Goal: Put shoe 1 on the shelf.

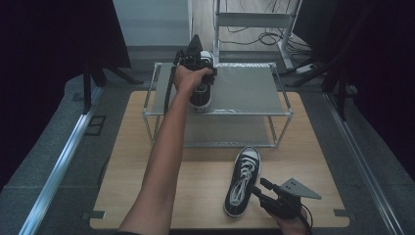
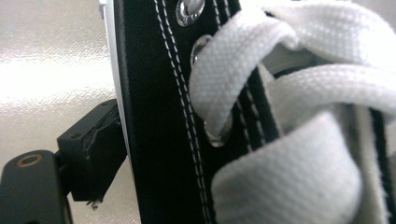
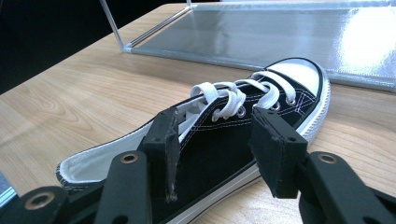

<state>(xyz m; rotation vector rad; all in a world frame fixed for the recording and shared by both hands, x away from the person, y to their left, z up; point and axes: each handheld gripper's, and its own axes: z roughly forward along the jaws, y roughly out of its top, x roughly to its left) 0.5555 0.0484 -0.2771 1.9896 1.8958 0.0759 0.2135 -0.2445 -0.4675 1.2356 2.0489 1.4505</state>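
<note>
Shoes are what we handle here, one with each hand. Our left hand (image 1: 188,78) reaches far forward to the top shelf of the rack (image 1: 244,90), where the left gripper (image 1: 195,62) sits on a black shoe (image 1: 201,95) standing on the grey shelf near its left end, white toe cap pointing back toward us. From the left gripper's own view we see one black jaw lying against the shoe's white sole edge and black side, with the laces (image 2: 289,93) close in front; the other jaw is hidden behind the shoe, so we cannot tell whether the grip is tight.

Our second shoe (image 1: 241,182) lies on the wooden table (image 1: 147,186) in front of the rack, toe toward the rack, sole down. Our right gripper (image 1: 263,190) rests just beside its heel end at the near table edge. In the right gripper view its jaws stand apart above the shoe's (image 3: 219,144) open collar and side, one on each side of the lacing, and neither pad presses the shoe. The right hand (image 1: 292,223) shows at the bottom edge.
</note>
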